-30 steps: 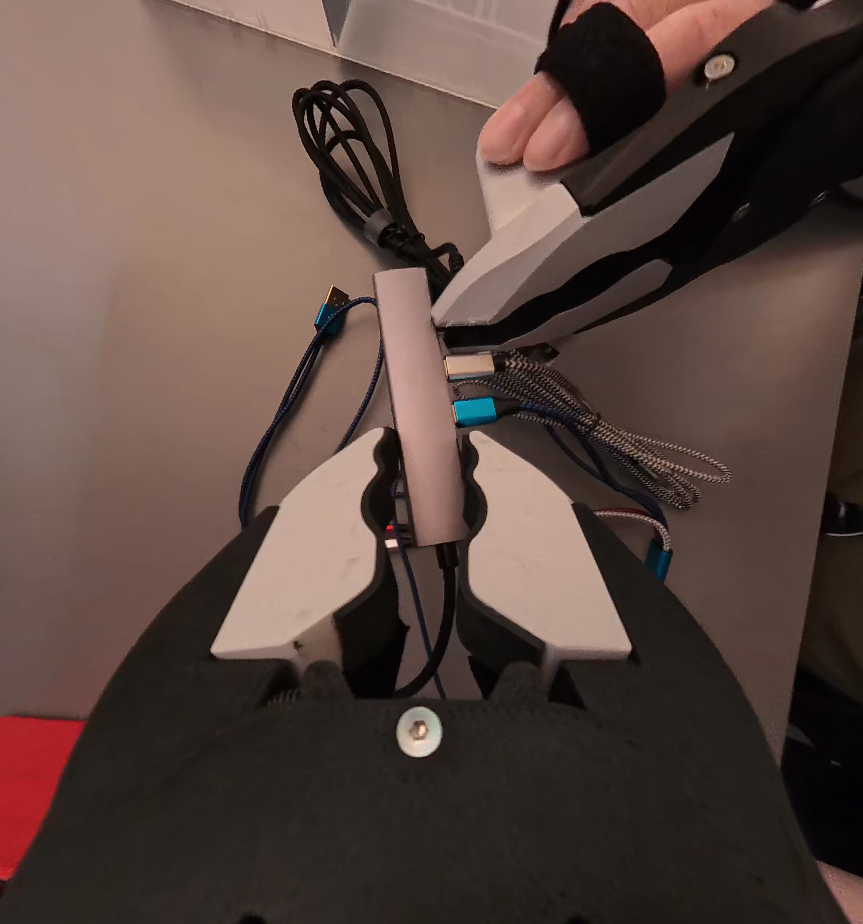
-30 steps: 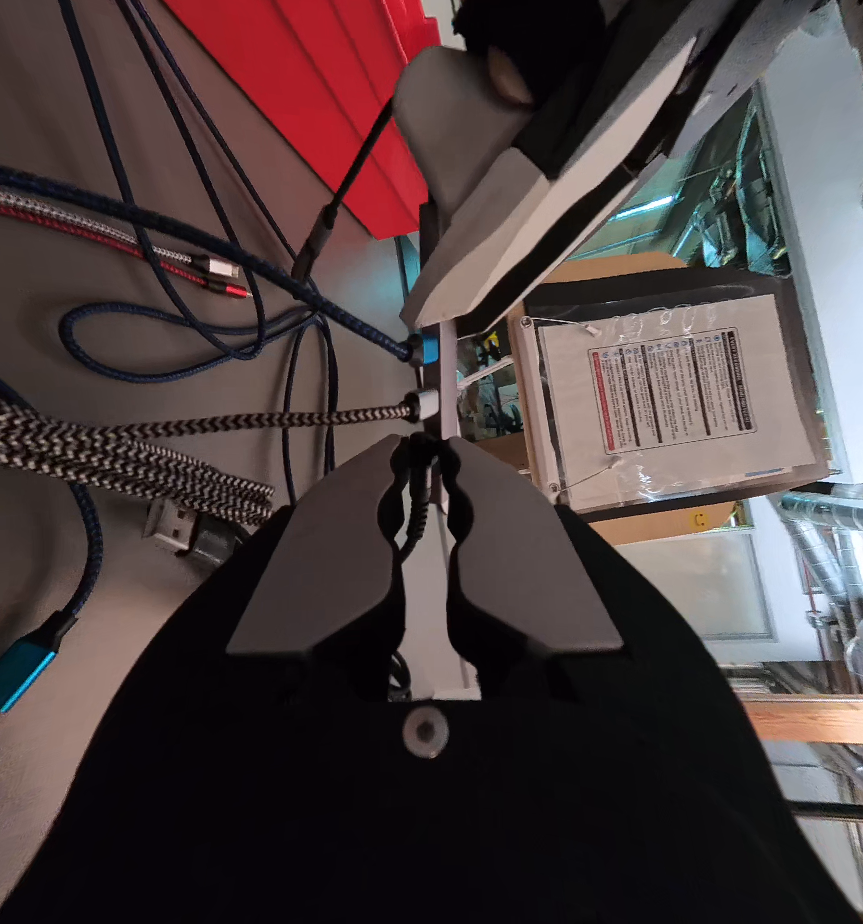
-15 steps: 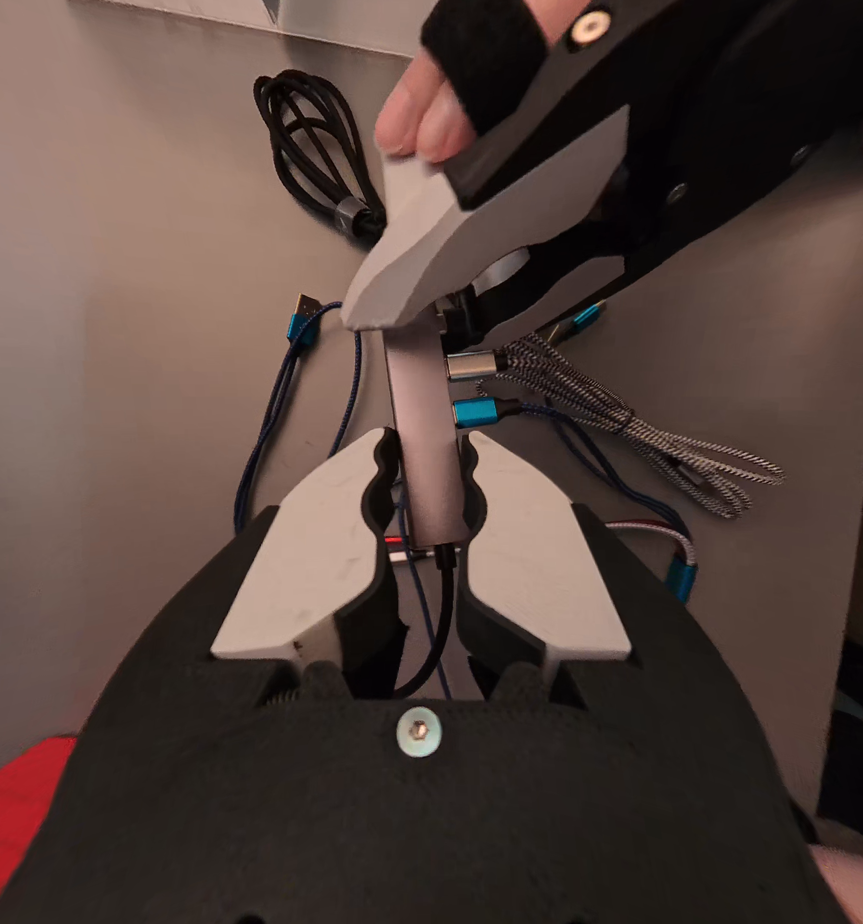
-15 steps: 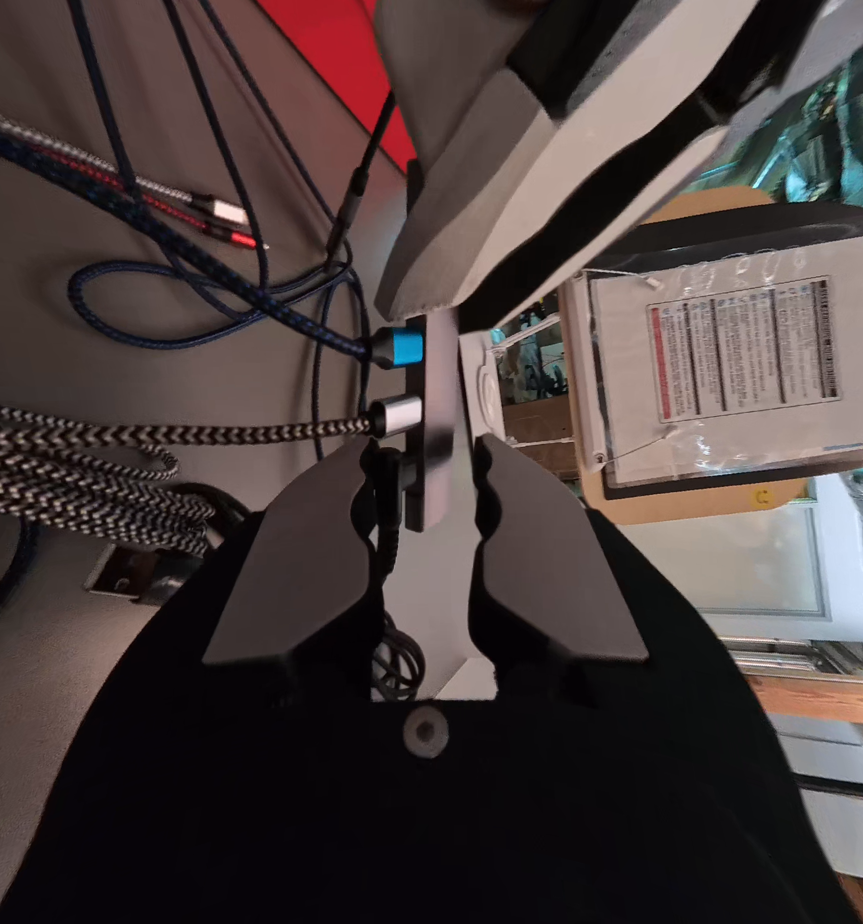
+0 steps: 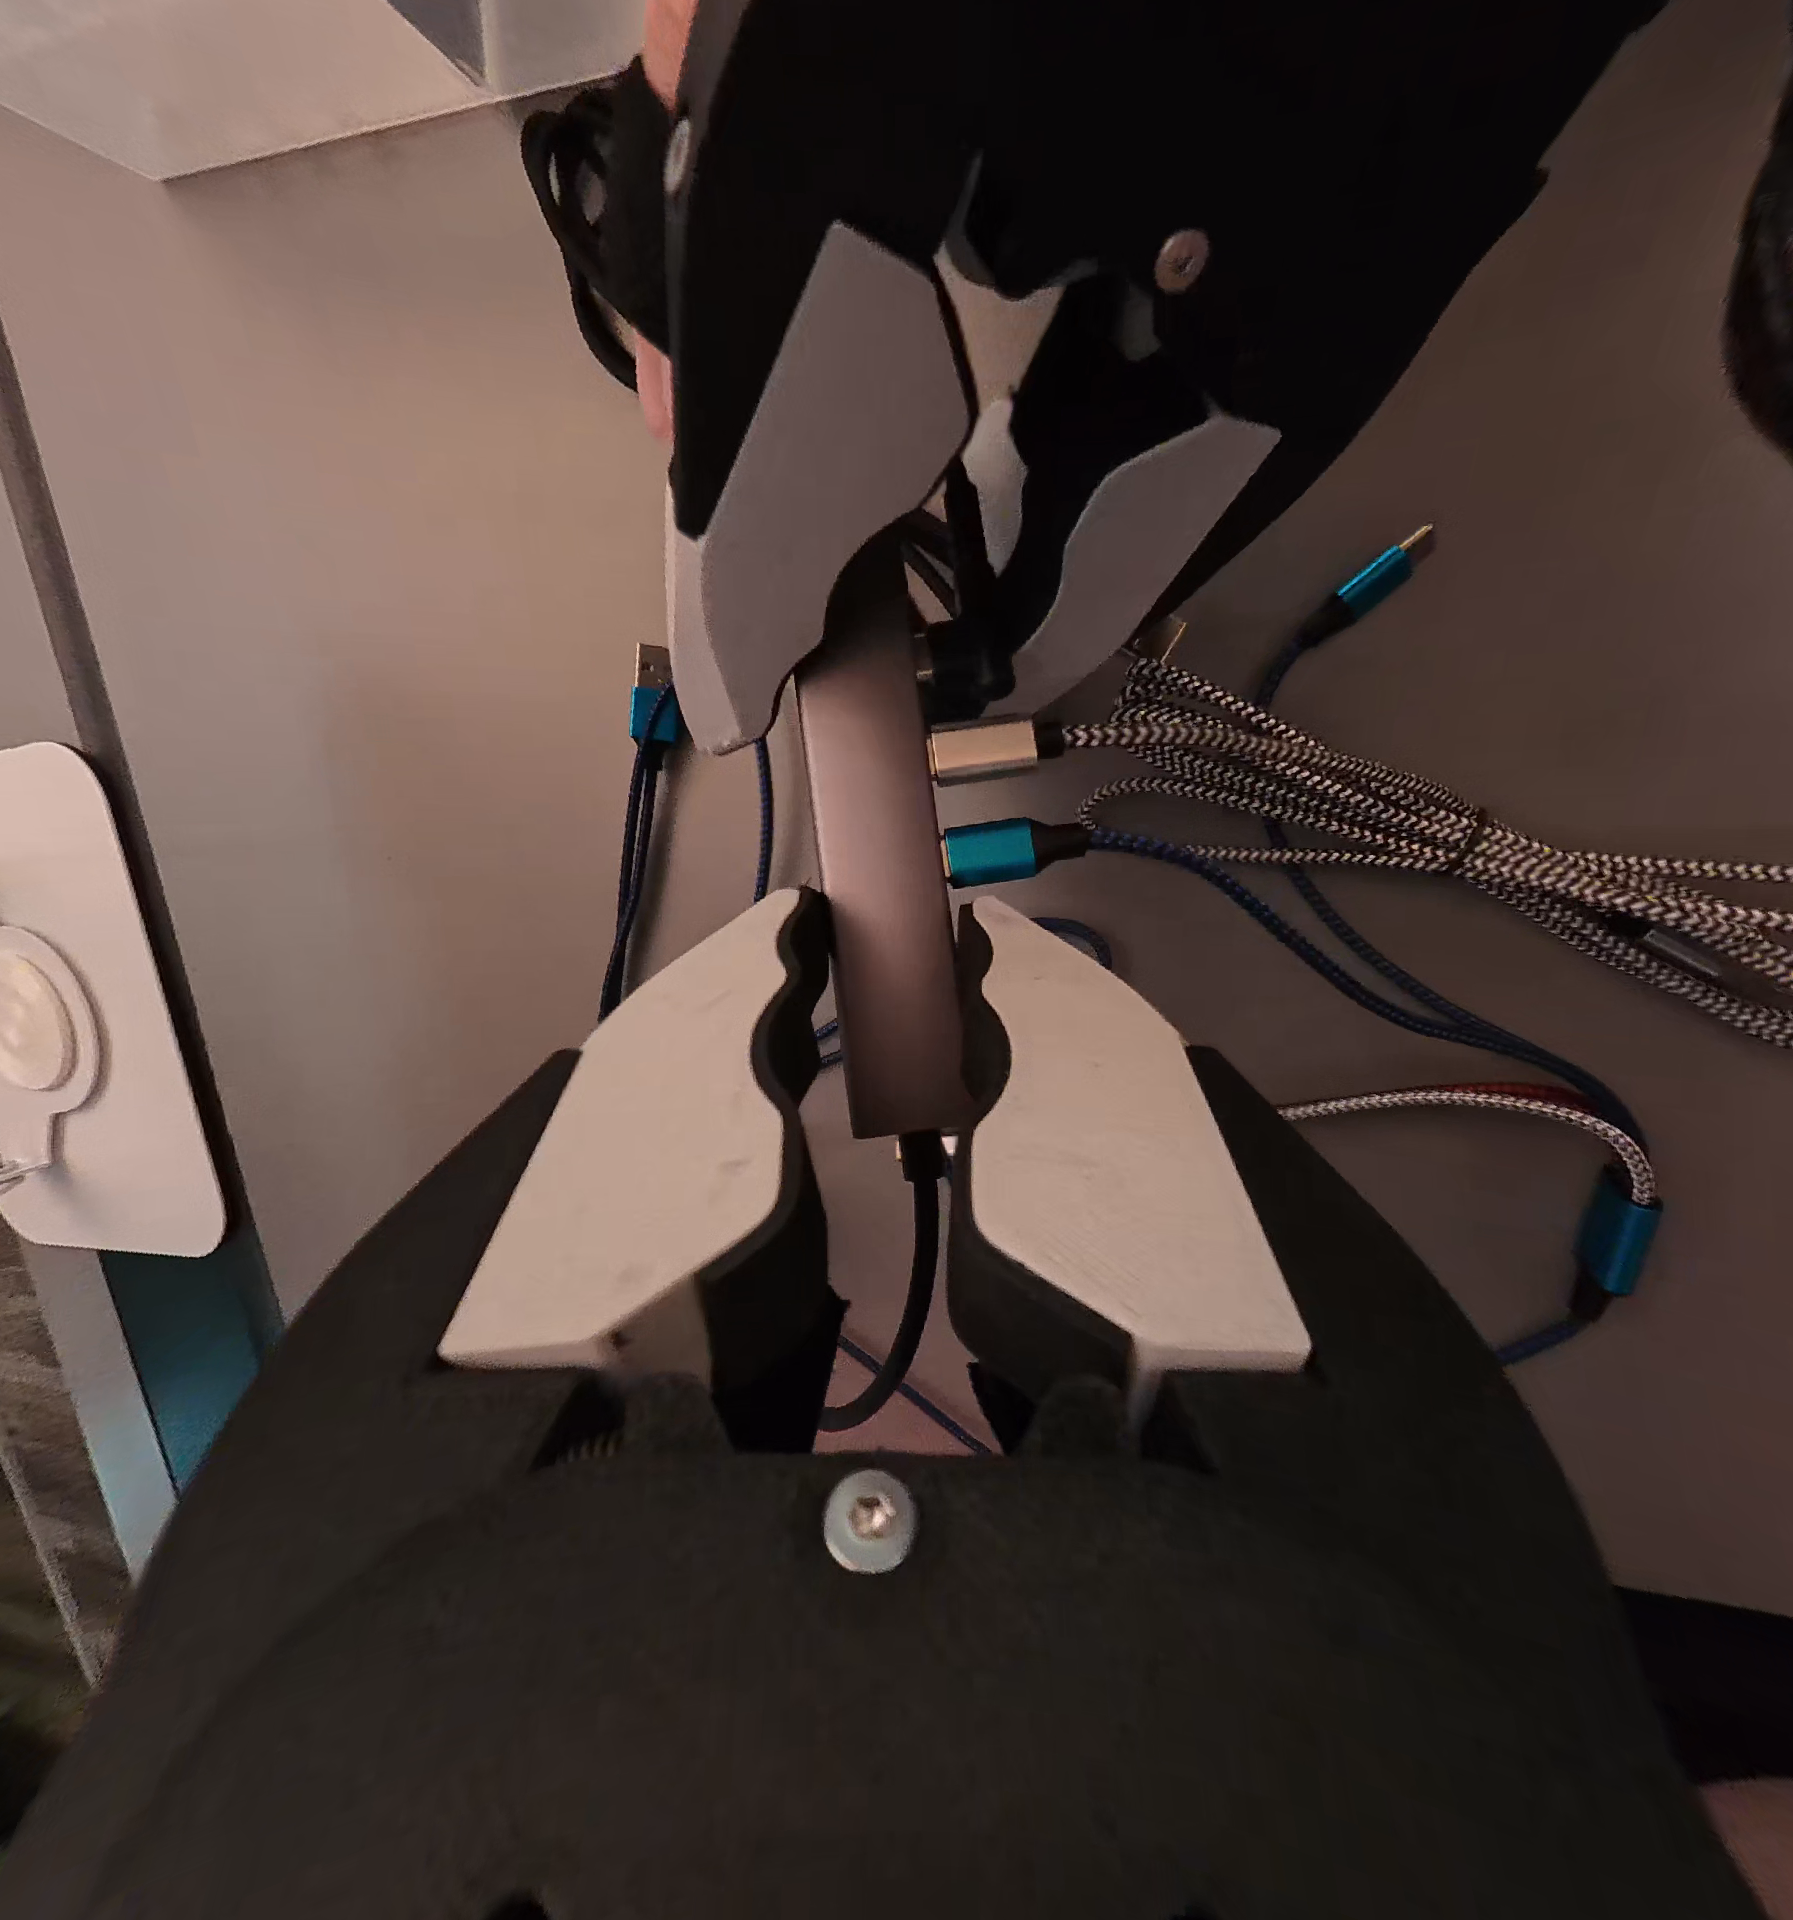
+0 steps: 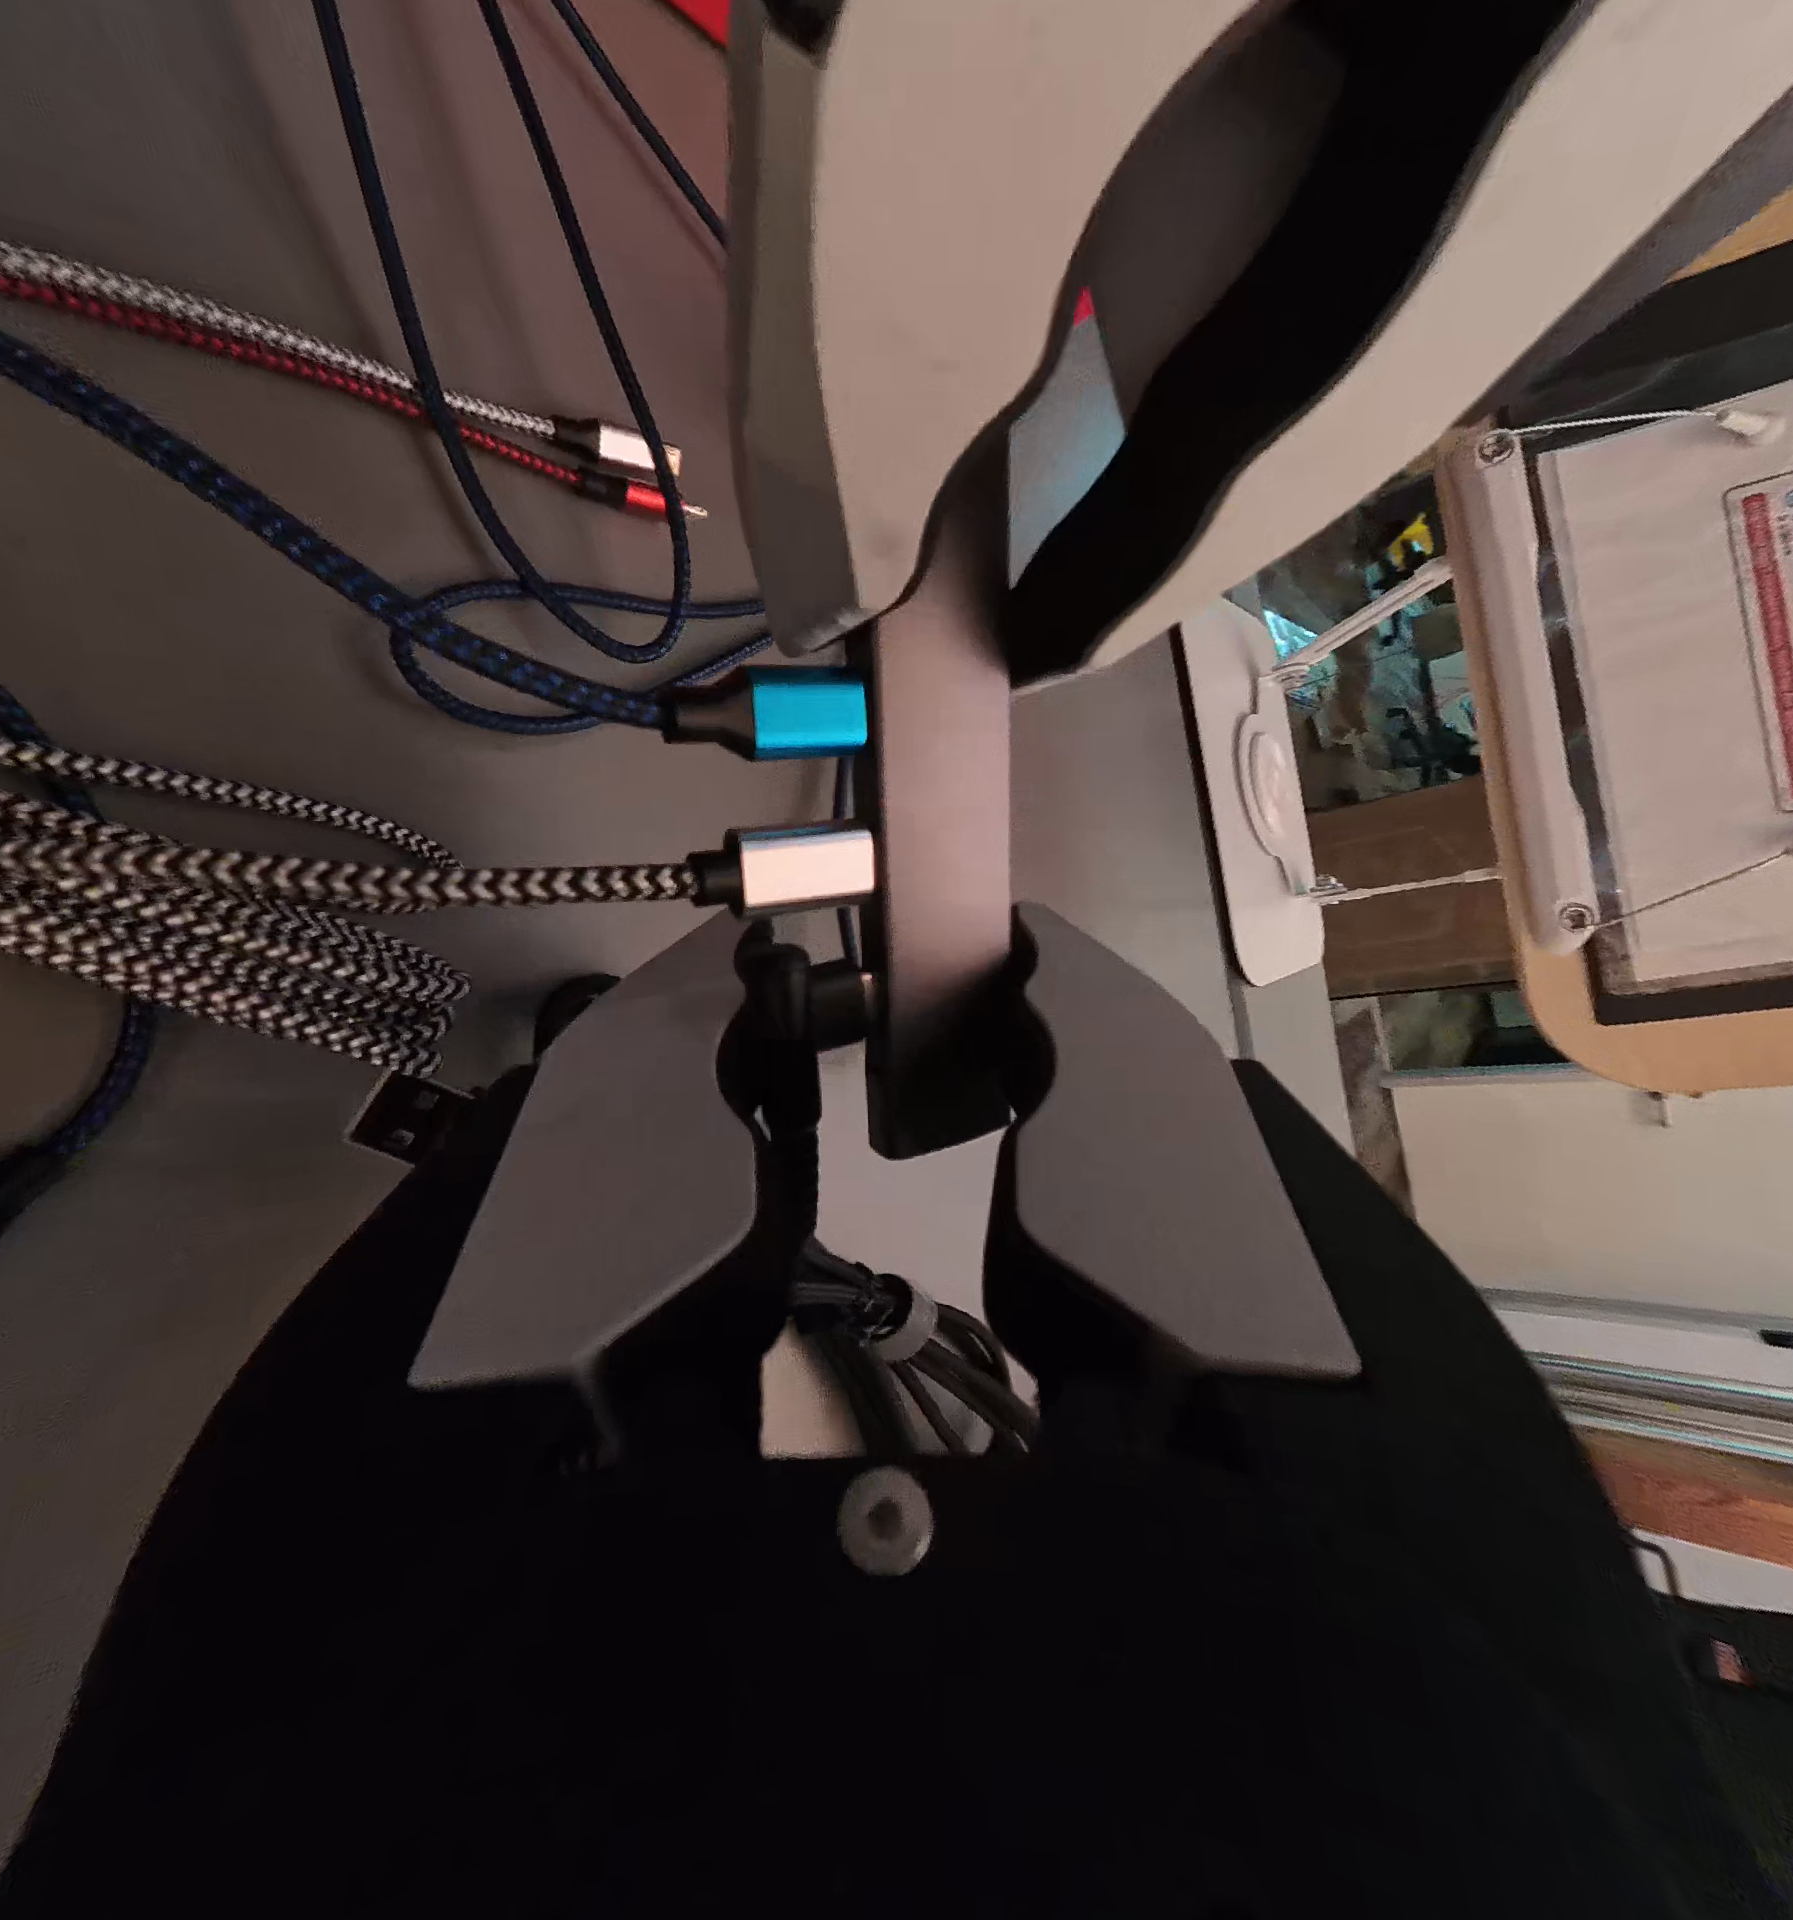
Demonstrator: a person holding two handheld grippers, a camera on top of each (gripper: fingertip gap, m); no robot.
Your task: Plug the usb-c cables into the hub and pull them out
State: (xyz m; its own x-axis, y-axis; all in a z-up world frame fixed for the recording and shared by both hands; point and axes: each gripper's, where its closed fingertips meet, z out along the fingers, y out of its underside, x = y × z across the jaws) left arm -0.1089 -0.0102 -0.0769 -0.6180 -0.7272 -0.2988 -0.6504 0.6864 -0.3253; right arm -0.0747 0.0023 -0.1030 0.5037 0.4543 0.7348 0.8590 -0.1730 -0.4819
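A slim grey hub is held off the grey table. My left gripper is shut on its near end. A silver plug and a blue plug sit in its side ports. My right gripper comes in from above and straddles the far end. In the right wrist view my right gripper has one finger against a black plug at the hub's side port and the other finger on the hub's opposite face. The silver plug and blue plug show above it.
Loose braided cables lie on the table: black-and-white zigzag strands, a red-and-white one with a blue sleeve, a spare blue plug. A coiled black cable hangs under my right gripper. A white wall plate is at the left. About 5 cm separates my left fingertips from my right.
My right gripper, which was pinching the black plug beside the hub, has widened and slid over the hub's end, plug and hub now between its fingers. My left gripper keeps its hold.
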